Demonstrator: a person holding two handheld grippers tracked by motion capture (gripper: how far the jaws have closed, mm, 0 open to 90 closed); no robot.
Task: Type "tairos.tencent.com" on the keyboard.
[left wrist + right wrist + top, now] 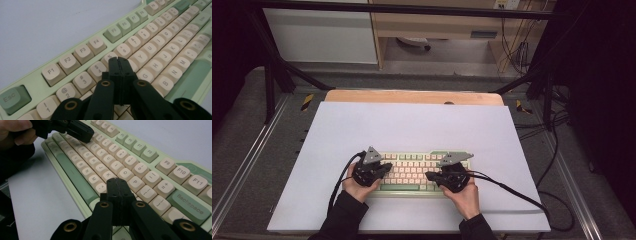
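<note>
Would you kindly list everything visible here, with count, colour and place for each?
keyboard: one, pale green case with cream keys and green accent keys, near the front middle of the white sheet.
white sheet: one, white, covering most of the table.
table: one, light wood, its far edge showing beyond the sheet.
left gripper: one, black, jaws shut, tips over the number row near the 5 key.
right gripper: one, black, jaws shut, over the keys at the keyboard's right end.
hands: two, left and right, dark sleeves, at the front edge.
</note>
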